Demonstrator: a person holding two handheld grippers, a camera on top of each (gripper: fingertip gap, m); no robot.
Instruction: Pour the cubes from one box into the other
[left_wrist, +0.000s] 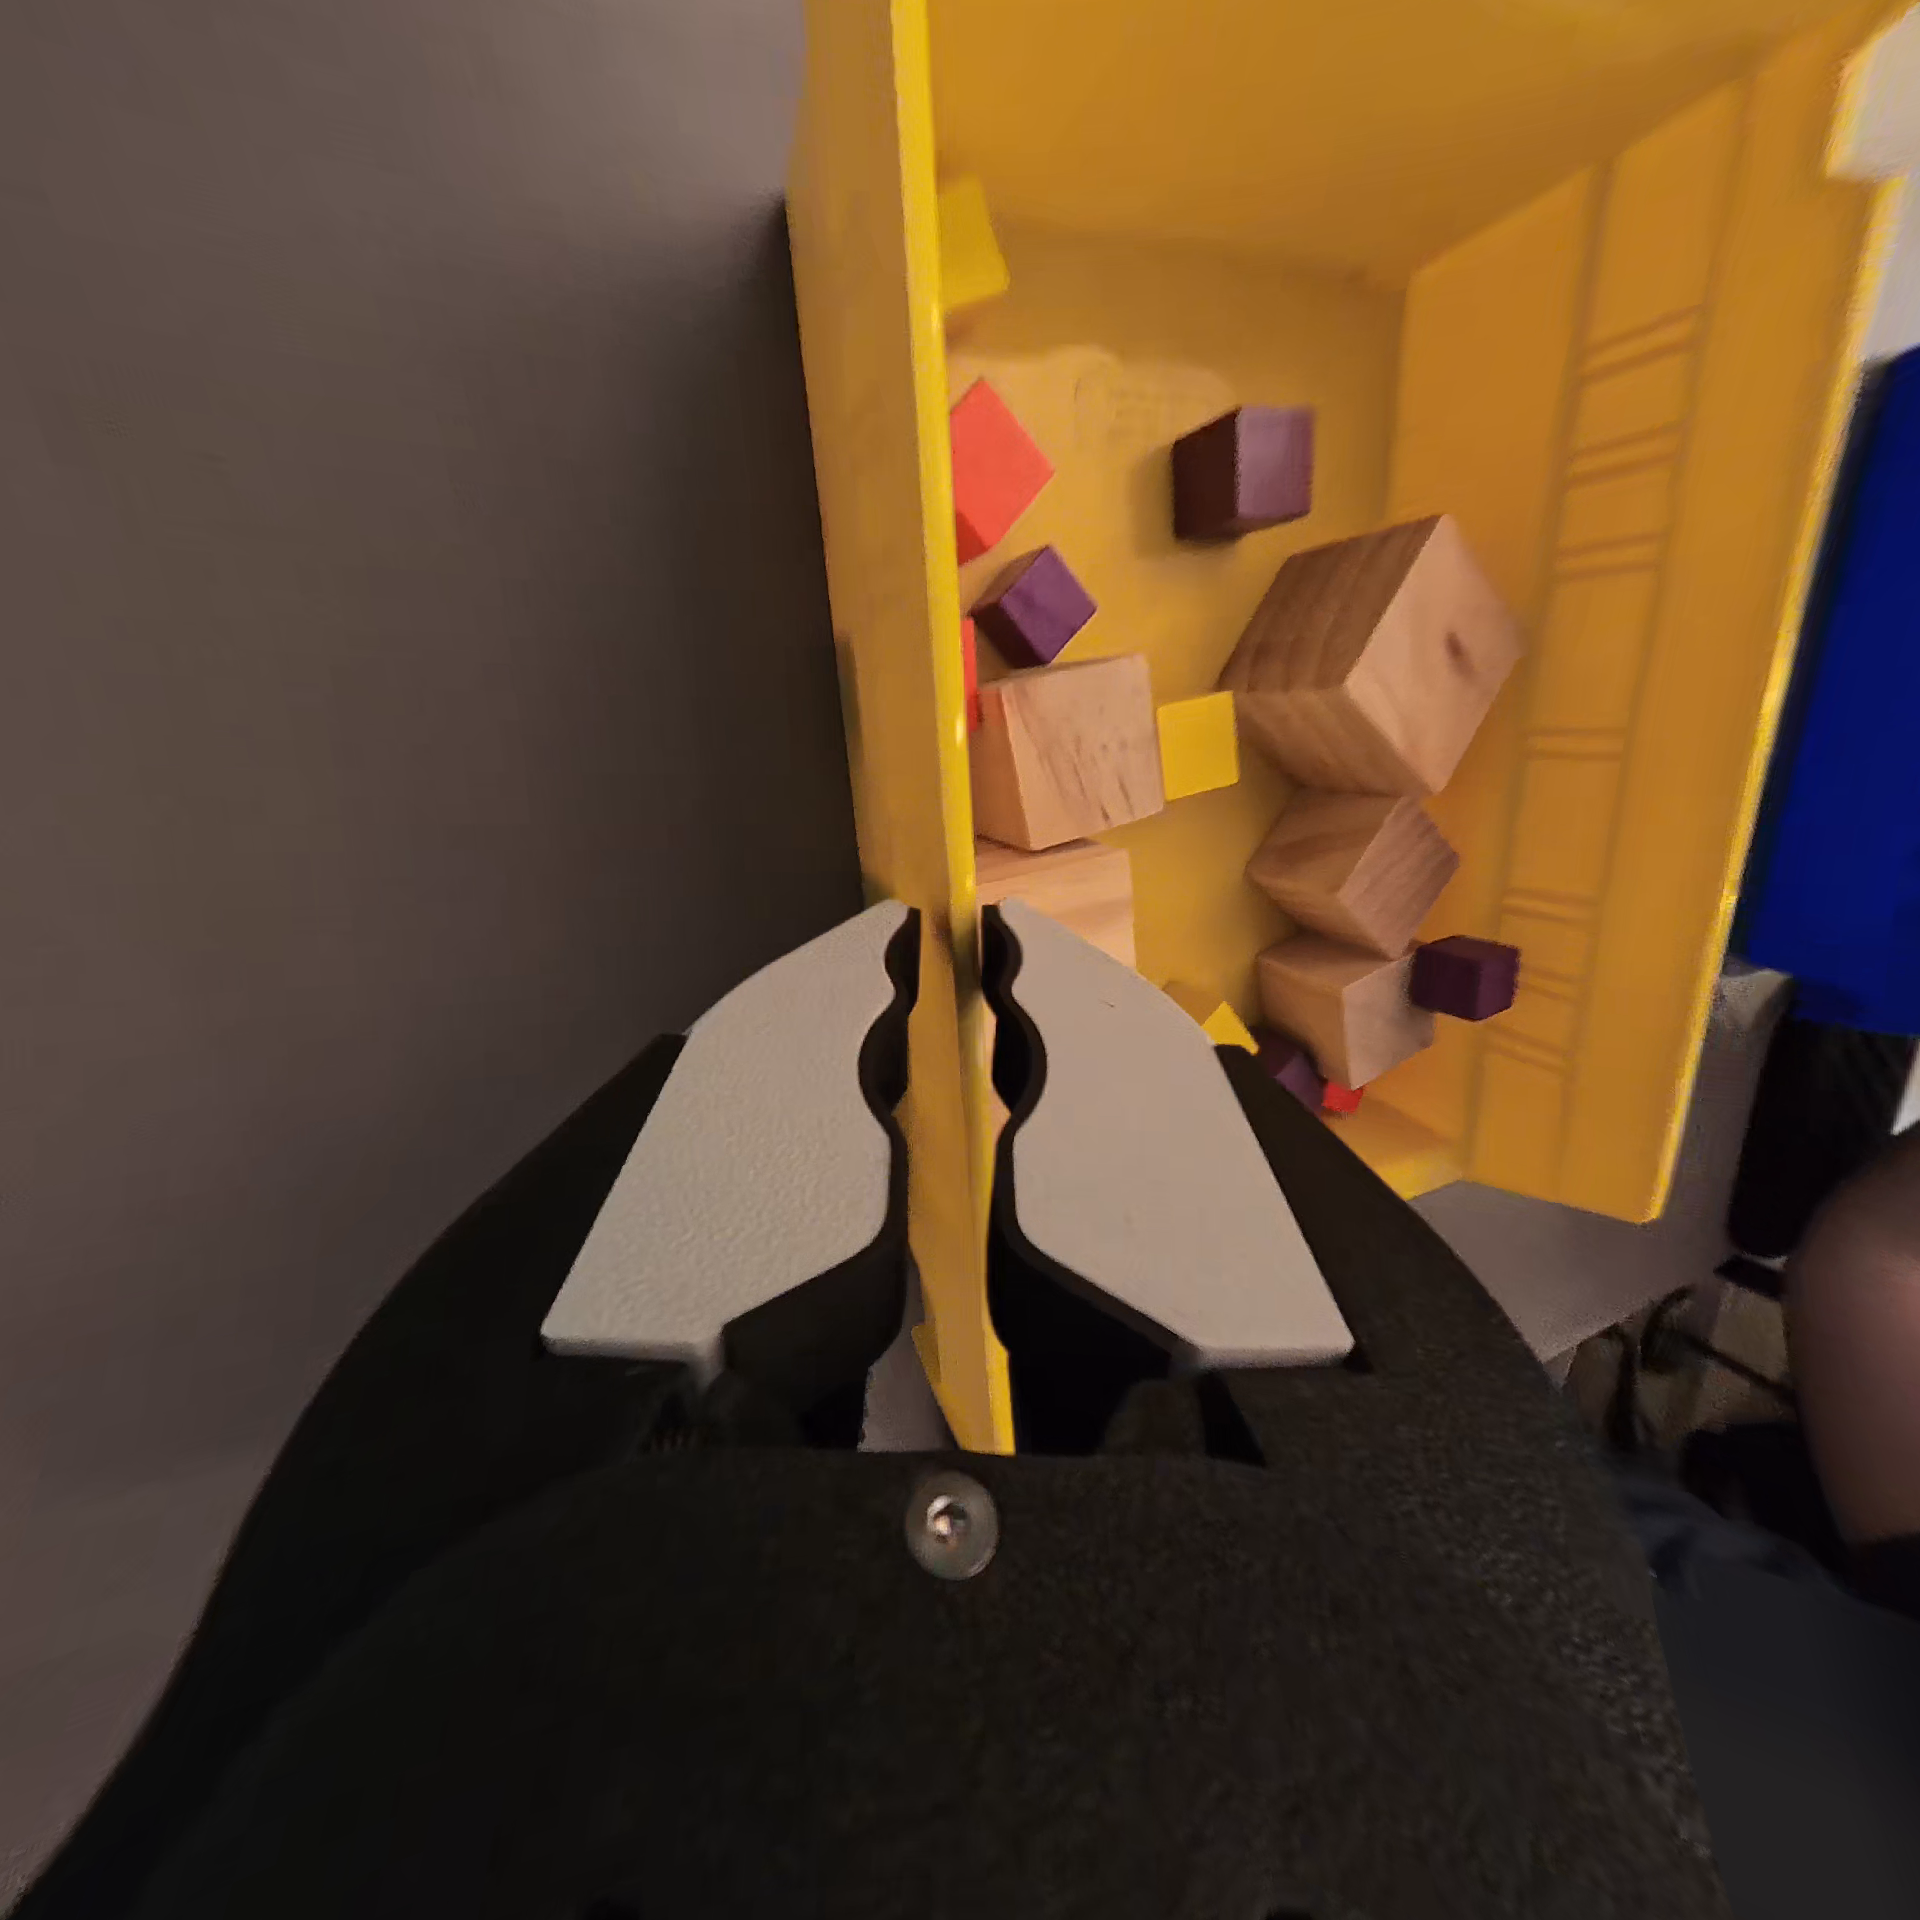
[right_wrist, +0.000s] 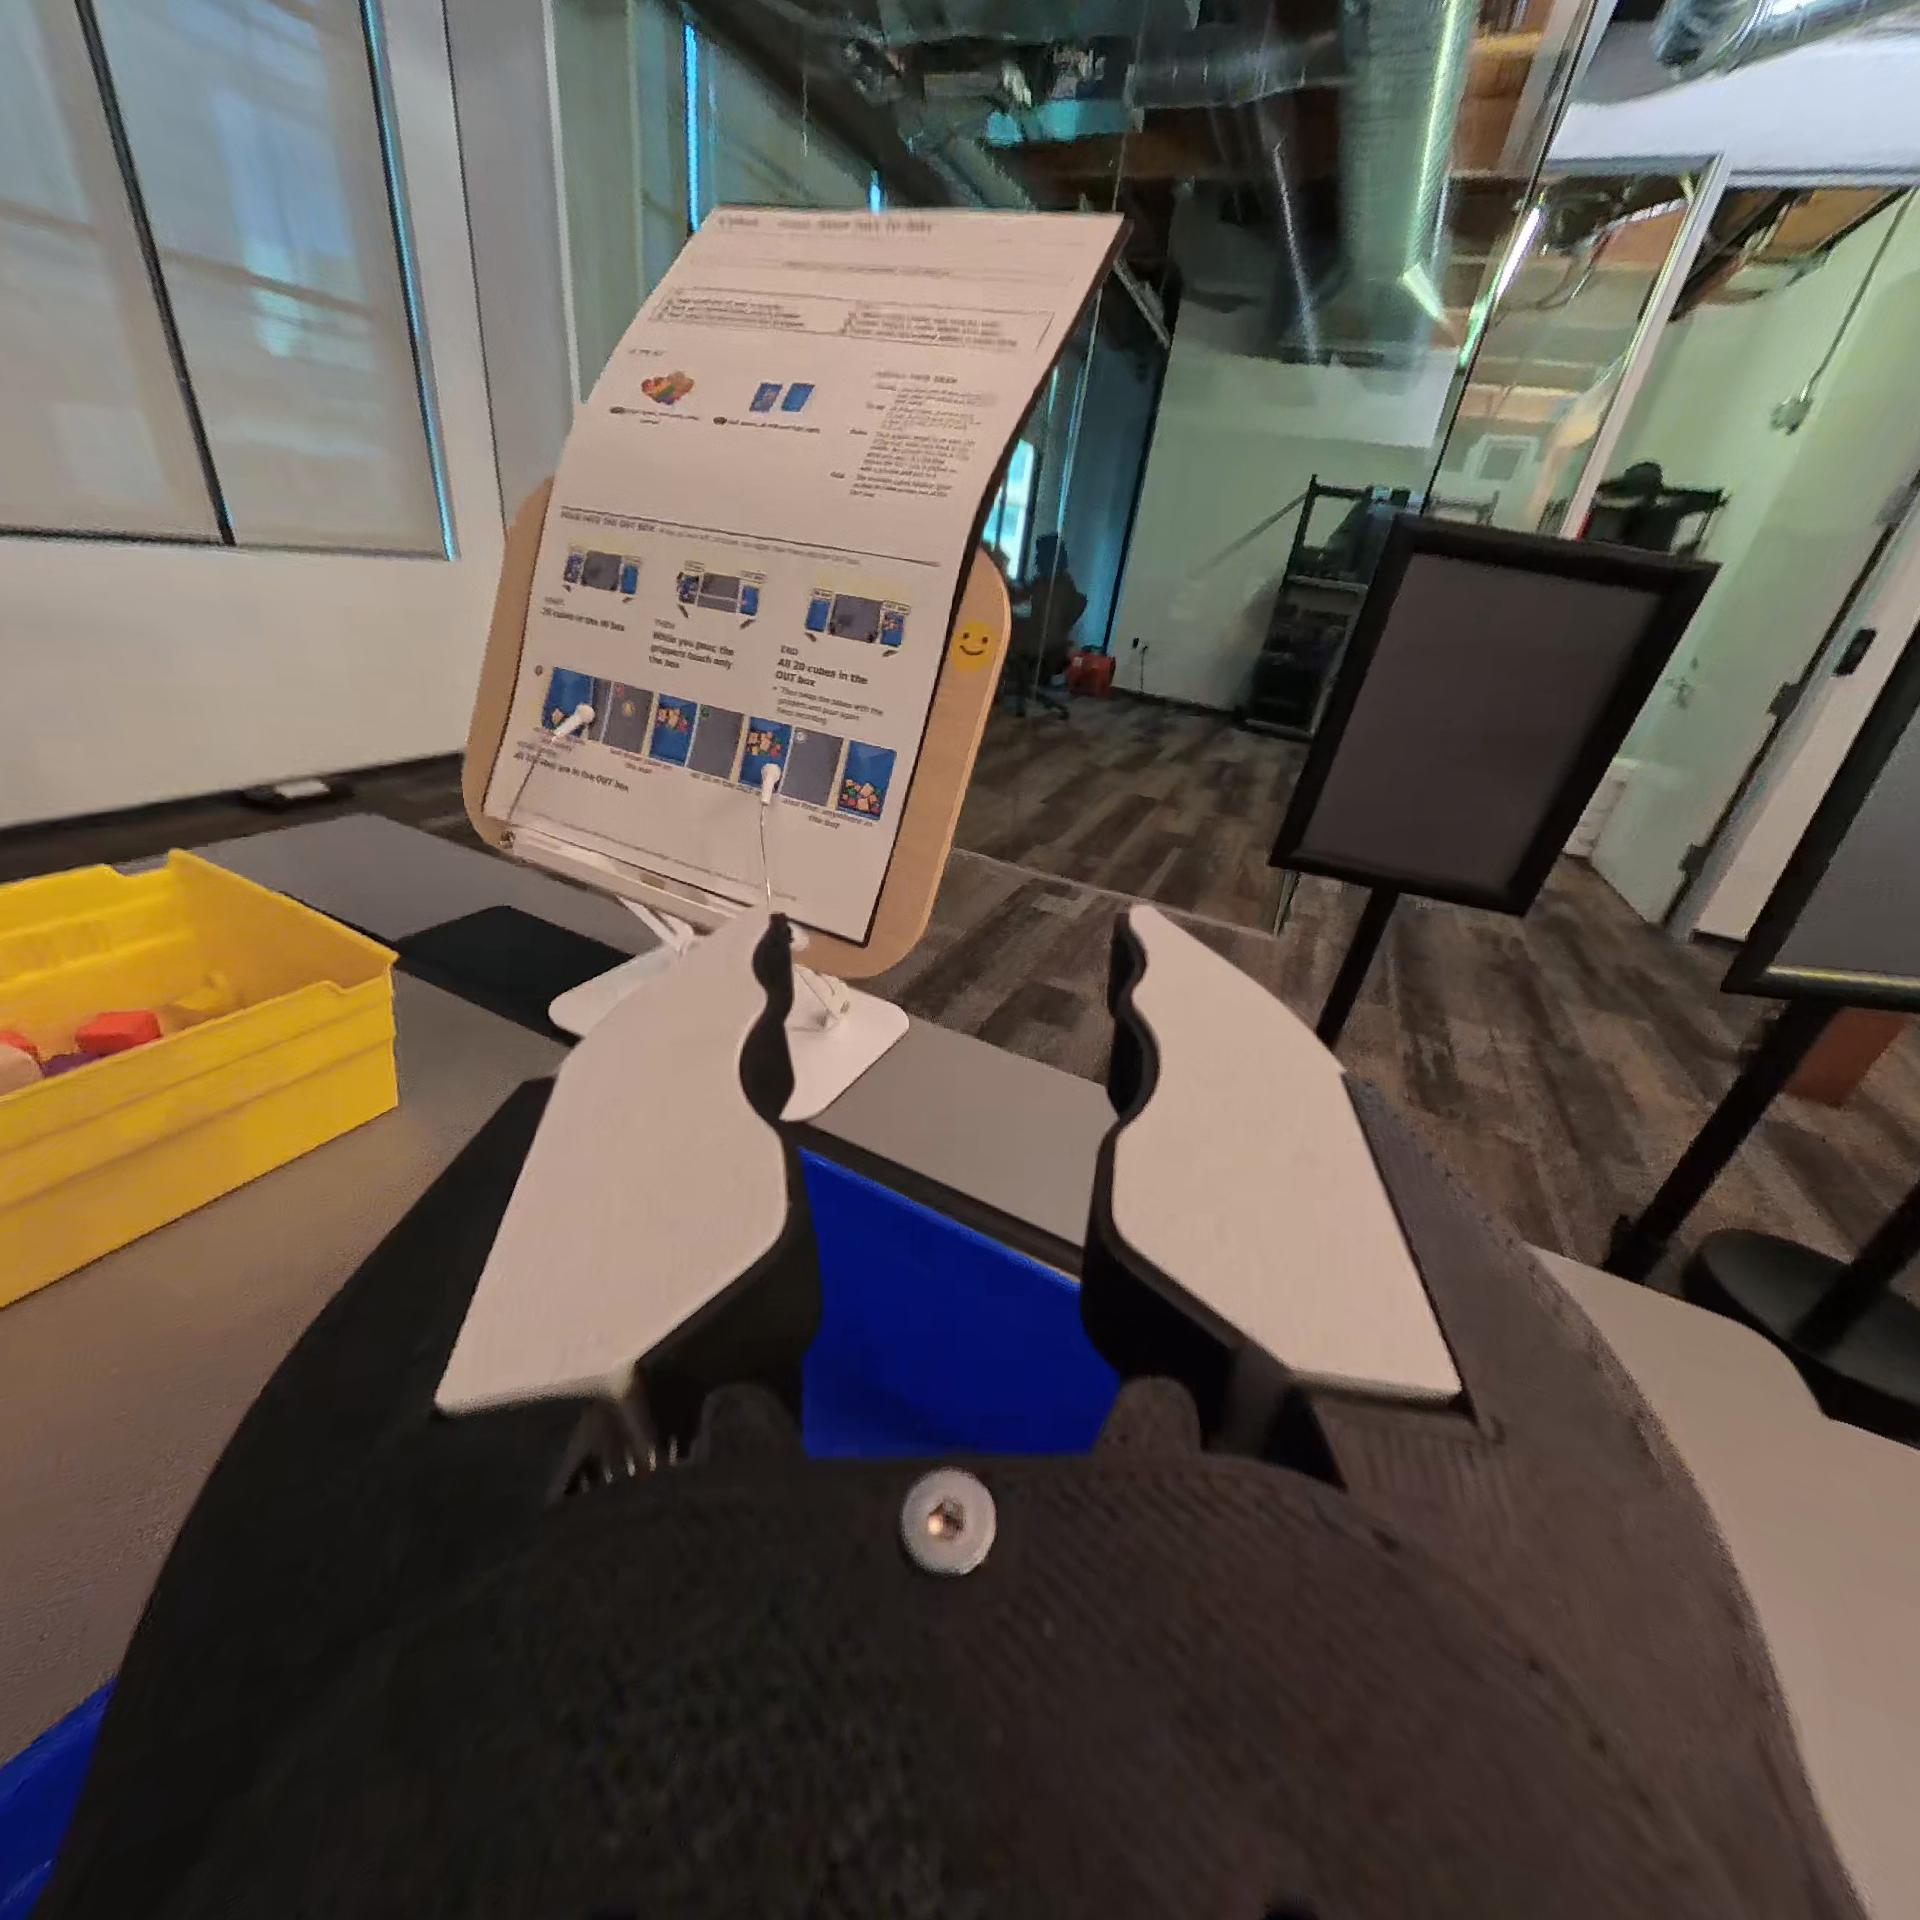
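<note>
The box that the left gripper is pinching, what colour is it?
Yellow: the box shows best in the left wrist view, its wall clamped in the left gripper.

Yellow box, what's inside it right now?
The yellow box holds plain wooden cubes plus small purple, red and yellow ones. The left gripper and its gripped wall hide others.

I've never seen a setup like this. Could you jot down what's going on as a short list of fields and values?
Left gripper: shut on the wall of the yellow box
Yellow box contents: wooden cubes, purple cubes, an orange cube, small yellow ones
Right gripper: open, holding nothing
Blue box: just below the right gripper
Behind it: instruction sheet on a stand
Surface: grey table
</note>
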